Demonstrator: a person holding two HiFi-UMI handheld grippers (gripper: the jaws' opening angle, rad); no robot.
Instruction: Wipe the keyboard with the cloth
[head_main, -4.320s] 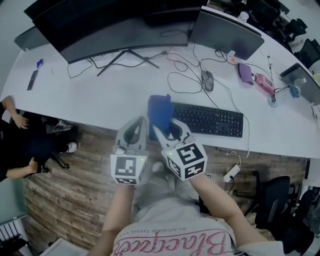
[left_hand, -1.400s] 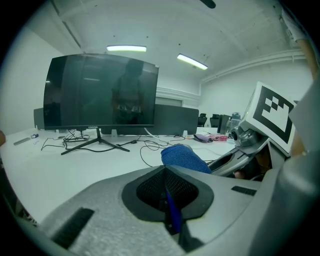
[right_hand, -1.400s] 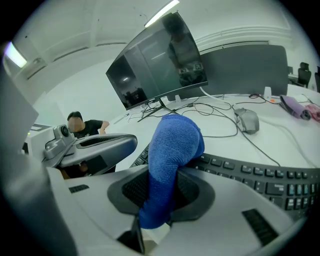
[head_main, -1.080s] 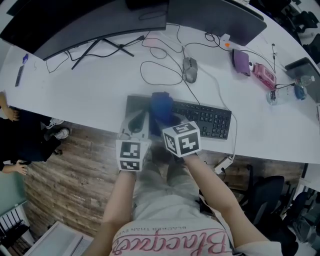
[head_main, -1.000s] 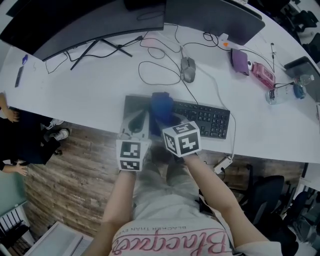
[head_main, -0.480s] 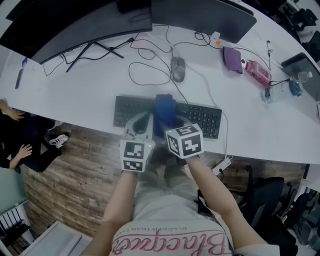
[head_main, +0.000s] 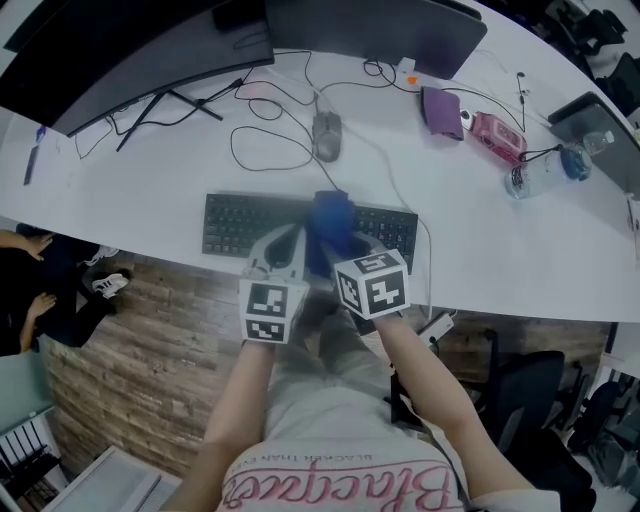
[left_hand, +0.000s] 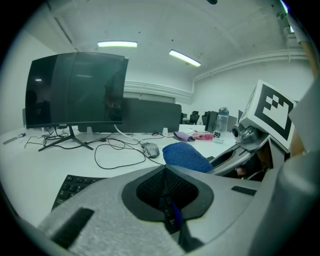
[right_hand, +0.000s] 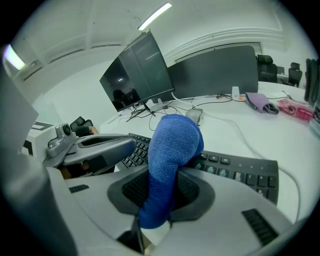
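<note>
Cloth (right_hand: 172, 145): blue, soft and light, so it flops; its far end seems to rest on the middle keys of the keyboard (head_main: 240, 222).
Right gripper (right_hand: 155, 200): jaws pinch the cloth's near end, a good spot to hold.
Left gripper (left_hand: 167, 200): jaws pressed together, nothing in them, at 9 o'clock of the right one.
Mouse (head_main: 326, 150): at 12 o'clock of the cloth, apart.
Push: probably gentle, since keys sink.

Only readable print is pink script across the person's shirt (head_main: 345, 487), bottom centre of the head view, upside down to the camera. It starts "Blac", rest unclear. The small line beside it is too tiny to read. Keyboard (head_main: 240, 222) key legends are illegible. Left marker cube (head_main: 268, 312) and right marker cube (head_main: 373, 284) carry black-and-white square codes, no letters.
</note>
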